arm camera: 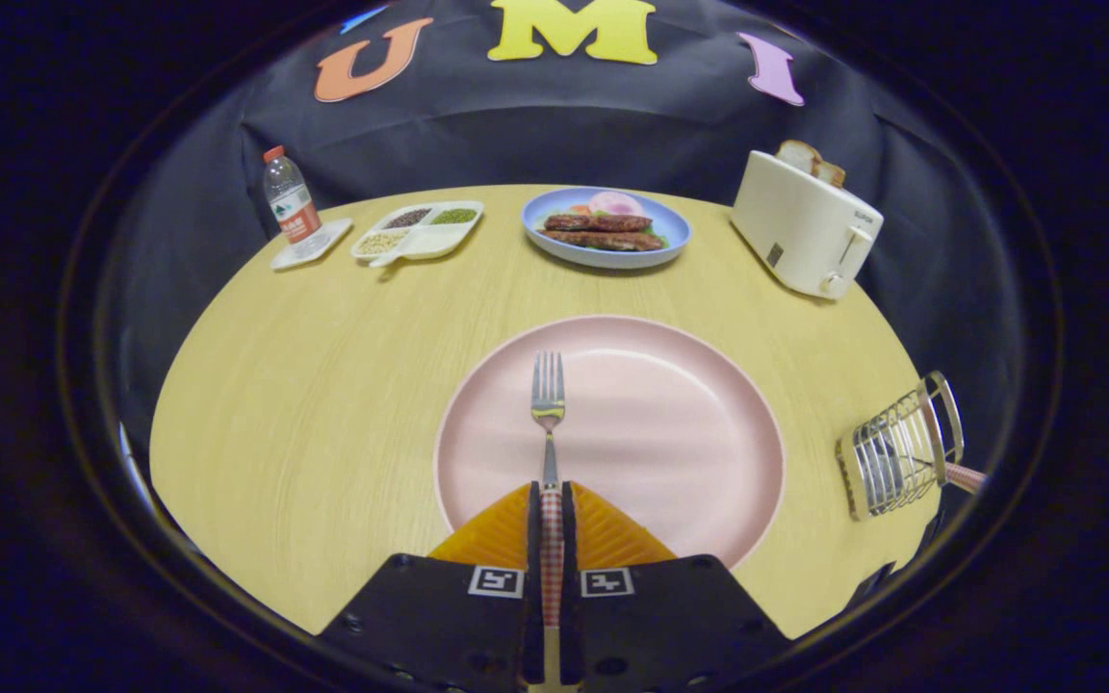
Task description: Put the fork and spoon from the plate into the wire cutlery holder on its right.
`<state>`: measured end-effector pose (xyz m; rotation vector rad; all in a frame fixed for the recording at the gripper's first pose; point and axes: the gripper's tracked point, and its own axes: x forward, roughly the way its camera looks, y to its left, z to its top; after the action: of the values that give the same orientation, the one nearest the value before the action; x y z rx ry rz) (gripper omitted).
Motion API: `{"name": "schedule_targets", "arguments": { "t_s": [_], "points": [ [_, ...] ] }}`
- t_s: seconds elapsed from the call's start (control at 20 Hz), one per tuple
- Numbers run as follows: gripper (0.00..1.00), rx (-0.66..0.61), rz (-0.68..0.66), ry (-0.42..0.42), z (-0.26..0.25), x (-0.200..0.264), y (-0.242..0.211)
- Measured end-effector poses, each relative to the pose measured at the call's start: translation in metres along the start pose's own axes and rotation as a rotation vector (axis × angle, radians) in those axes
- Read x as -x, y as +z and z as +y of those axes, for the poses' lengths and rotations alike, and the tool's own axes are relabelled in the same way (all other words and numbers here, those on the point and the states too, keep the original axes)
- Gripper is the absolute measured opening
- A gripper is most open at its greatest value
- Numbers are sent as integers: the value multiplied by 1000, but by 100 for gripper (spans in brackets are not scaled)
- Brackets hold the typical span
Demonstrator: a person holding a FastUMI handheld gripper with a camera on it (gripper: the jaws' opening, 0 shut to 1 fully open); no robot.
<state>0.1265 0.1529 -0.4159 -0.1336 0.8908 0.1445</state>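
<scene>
Gripper view: fork [548, 404] in tongs [552, 500], tines forward.

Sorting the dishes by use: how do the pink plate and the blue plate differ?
The pink plate looks larger, sits just ahead of the tool and holds no food, with the gripped fork over it. The blue plate sits beyond, carrying food. Both are round and rest on the table.

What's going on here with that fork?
A person is working a handheld gripper whose jaws are shut on the checked handle of a fork, its tines pointing out over the empty pink plate. The wire cutlery holder stands to the plate's right, with a checked handle already sticking out of it, likely the spoon's. The fork probably goes there next.
</scene>
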Motion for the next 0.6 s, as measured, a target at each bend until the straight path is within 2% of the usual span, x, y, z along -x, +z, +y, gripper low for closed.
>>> {"name": "schedule_targets", "arguments": {
  "t_s": [0.05, 0.35, 0.6],
  "points": [
    [3, 7, 8, 3, -1, 6, 0],
    [3, -1, 62, 86, -28, 61, -4],
    [3, 9, 16, 128, -76, 109, 28]
  ]
}}
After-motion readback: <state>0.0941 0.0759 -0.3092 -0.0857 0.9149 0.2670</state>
